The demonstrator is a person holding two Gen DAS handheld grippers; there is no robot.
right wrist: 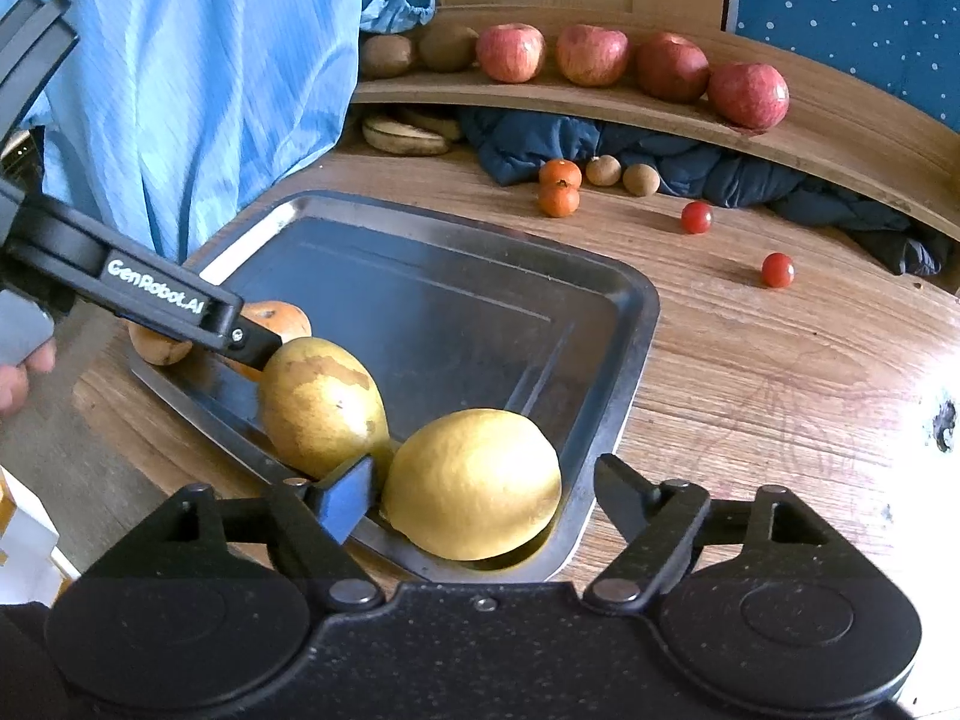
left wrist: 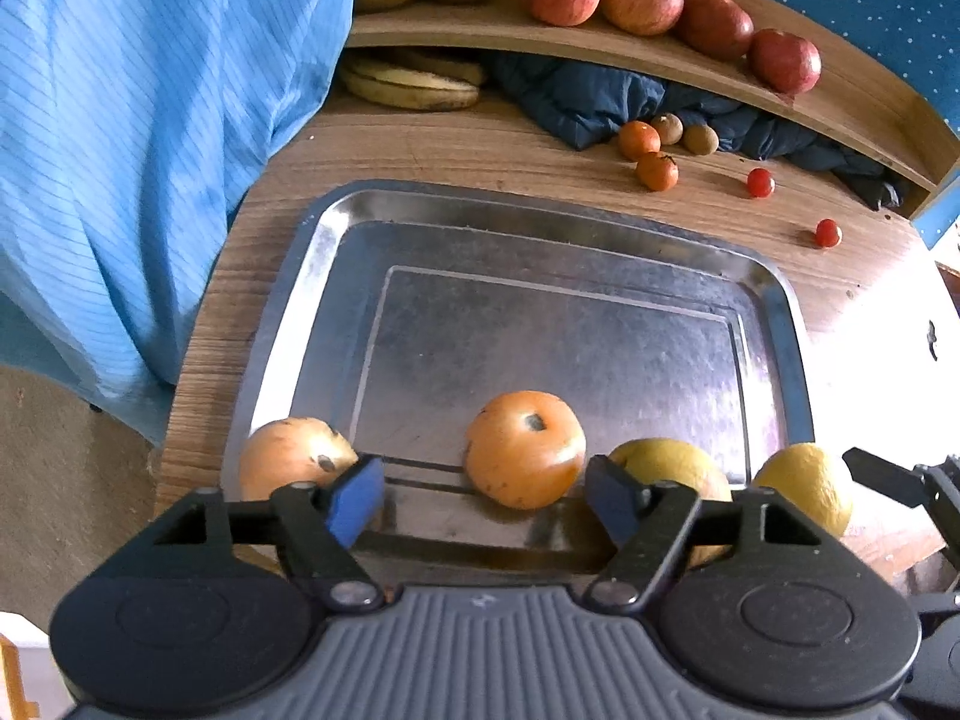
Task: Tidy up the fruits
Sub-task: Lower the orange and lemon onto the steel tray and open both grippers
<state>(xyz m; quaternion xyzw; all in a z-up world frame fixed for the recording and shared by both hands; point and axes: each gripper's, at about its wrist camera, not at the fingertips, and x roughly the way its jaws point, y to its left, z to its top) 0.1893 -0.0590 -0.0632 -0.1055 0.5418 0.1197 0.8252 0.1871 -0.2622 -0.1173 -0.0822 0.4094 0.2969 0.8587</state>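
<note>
A metal tray lies on the wooden table with four fruits lined along its near edge: two orange fruits, a mottled pear and a yellow lemon.

The left gripper has its jaws wide open around the middle orange fruit, pads on either side but not visibly touching it. The right gripper is likewise spread wide about the lemon, holding nothing; its left pad sits wedged between lemon and pear.

Risks, as I judge them: closing the right jaws could shove the pear sideways, since that pad is just beside it. The round fruits may roll on the slick tray if nudged off-centre. The two grippers work close together and could knock each other.

Only the right wrist view shows the left gripper's arm reaching past the pear. The left wrist view alone shows the far left orange fruit in full.
</note>
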